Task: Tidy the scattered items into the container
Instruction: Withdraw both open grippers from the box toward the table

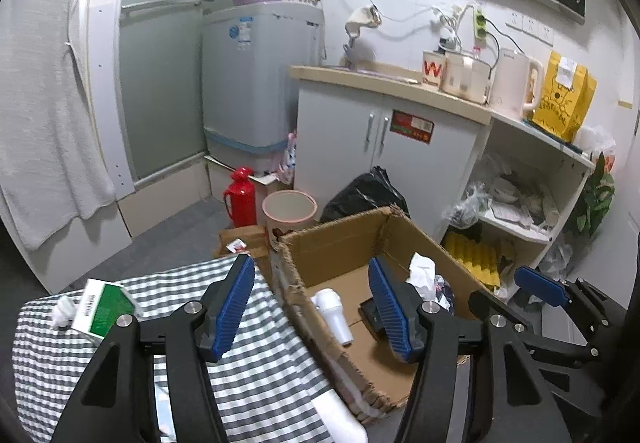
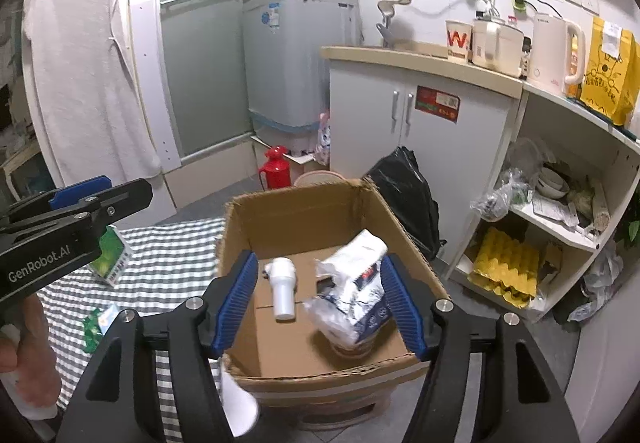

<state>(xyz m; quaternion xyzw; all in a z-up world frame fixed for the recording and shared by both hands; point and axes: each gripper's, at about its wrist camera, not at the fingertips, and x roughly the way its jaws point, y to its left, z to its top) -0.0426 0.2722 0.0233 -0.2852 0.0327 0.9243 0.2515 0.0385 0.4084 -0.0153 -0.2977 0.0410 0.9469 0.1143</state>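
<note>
A small room: a desk (image 1: 260,375) under a grey-and-white checked cloth, with an open cardboard box (image 2: 316,219) at its edge. A white bottle (image 2: 282,293) and a crumpled bag (image 2: 352,295) lie in the box; a green carton (image 1: 106,309) sits on the cloth. "GenRobot.AI" reads on the left hand-held gripper (image 1: 314,309), seen only from the right wrist. A cup (image 2: 457,41) shows a red "W". Both it and the right hand-held gripper (image 2: 320,305) are released, empty.

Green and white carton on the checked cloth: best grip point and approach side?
Take the green and white carton across its two broad flat faces, near the raised upper end. It lies tilted on the checked cloth, one end propped up, so that end probably gives the pads clearance. Come from above with the left claw, which is open and nearest. The crumpled paper beside it crowds the far left side.
</note>
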